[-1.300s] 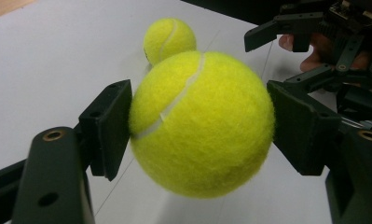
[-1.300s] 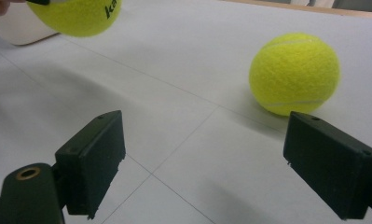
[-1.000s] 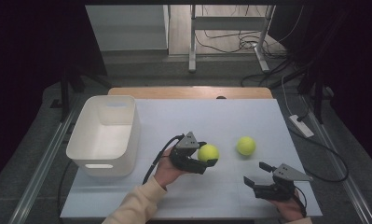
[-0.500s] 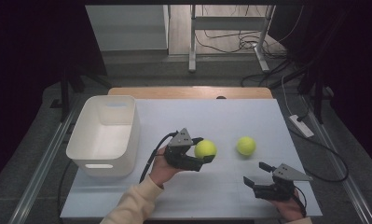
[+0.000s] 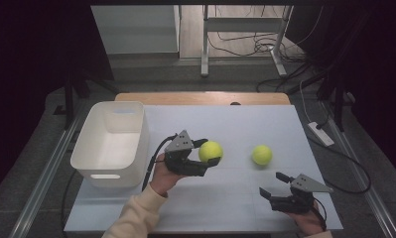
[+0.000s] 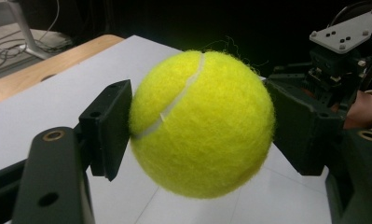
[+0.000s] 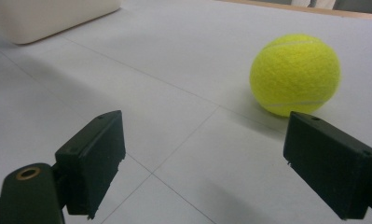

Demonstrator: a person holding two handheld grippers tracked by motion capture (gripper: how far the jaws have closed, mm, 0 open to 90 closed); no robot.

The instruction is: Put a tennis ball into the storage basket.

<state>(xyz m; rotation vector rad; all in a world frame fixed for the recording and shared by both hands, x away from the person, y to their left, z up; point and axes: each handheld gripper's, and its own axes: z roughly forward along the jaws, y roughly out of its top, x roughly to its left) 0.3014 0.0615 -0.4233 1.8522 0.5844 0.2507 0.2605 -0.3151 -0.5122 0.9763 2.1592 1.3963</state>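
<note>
A yellow tennis ball hangs above the white table, clamped between the two black jaws of my left gripper. A second tennis ball rests on the table to the right of it. My right gripper sits low near the table's front right edge, open, with nothing between its jaws; the resting ball lies a short way beyond them. In the left gripper view the right gripper and its hand appear behind the held ball.
A white plastic bin stands at the table's left side; its corner is at the top left of the right gripper view. A wooden strip runs along the table's far edge. Cables lie on the floor beyond.
My left gripper has lifted the held ball upward and slightly leftward, toward the bin. The right gripper and the resting ball have stayed in place.
</note>
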